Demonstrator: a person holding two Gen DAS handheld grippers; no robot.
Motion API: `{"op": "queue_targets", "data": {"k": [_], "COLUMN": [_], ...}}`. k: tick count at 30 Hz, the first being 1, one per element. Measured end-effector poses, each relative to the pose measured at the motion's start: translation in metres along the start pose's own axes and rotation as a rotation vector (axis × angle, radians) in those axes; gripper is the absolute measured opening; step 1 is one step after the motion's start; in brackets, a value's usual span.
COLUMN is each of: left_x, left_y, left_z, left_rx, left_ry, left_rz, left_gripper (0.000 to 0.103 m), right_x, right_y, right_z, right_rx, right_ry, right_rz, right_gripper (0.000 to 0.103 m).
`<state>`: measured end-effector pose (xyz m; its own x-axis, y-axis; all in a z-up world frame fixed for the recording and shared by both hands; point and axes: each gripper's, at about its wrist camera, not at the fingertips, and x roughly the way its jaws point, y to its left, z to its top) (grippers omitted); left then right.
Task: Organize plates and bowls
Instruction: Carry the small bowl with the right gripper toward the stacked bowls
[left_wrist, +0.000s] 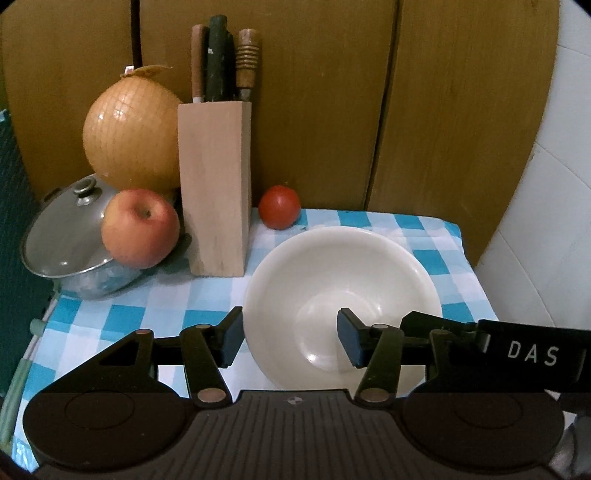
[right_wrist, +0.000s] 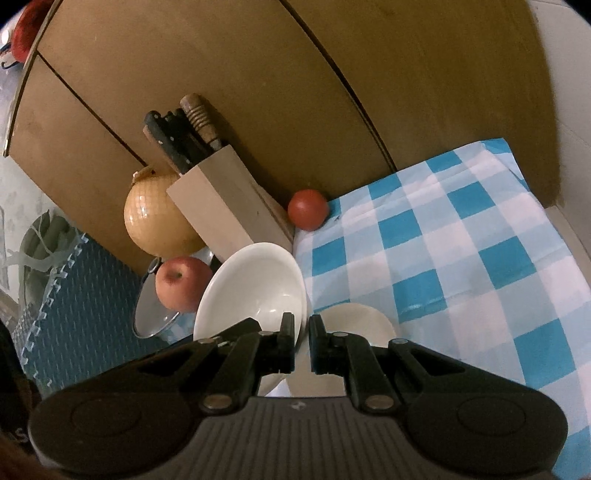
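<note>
A white bowl (left_wrist: 332, 280) is over the blue-and-white checked cloth (left_wrist: 122, 317); whether it rests on the cloth I cannot tell. My left gripper (left_wrist: 291, 341) is open and straddles the bowl's near left rim, one pad outside and one inside, neither pressing. My right gripper (left_wrist: 413, 321) comes in from the right onto the bowl's right rim. In the right wrist view the right gripper (right_wrist: 302, 339) is shut on the rim of the bowl (right_wrist: 255, 291), which looks tilted there. The bowl's pale outer side shows right of the fingers.
A wooden knife block (left_wrist: 216, 188) stands just behind the bowl, with a tomato (left_wrist: 279, 206) beside it. At the left, an apple (left_wrist: 140, 227) lies on a lidded steel pot (left_wrist: 70, 240) under a netted yellow fruit (left_wrist: 131, 129). Wooden cabinet doors (left_wrist: 332, 92) close the back.
</note>
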<state>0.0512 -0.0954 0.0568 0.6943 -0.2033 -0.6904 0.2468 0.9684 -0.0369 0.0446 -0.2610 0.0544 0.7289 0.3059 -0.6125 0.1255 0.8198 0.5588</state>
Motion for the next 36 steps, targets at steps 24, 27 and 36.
{"op": "queue_targets", "data": {"k": [24, 27, 36], "left_x": [0.006, 0.009, 0.019], "left_y": [0.009, 0.008, 0.005], "left_z": [-0.021, -0.022, -0.026], "left_rx": [0.007, 0.01, 0.015], "left_ry": [0.057, 0.067, 0.095], "left_rz": [-0.007, -0.009, -0.008], "left_gripper": [0.06, 0.06, 0.06], "right_x": [0.008, 0.01, 0.016], "right_y": [0.0, -0.002, -0.007], "right_z": [-0.021, -0.021, -0.024], "right_rx": [0.002, 0.003, 0.0], "right_ry": [0.053, 0.06, 0.072], "right_rz": [-0.043, -0.054, -0.082], "right_gripper": [0.011, 0.011, 0.011]}}
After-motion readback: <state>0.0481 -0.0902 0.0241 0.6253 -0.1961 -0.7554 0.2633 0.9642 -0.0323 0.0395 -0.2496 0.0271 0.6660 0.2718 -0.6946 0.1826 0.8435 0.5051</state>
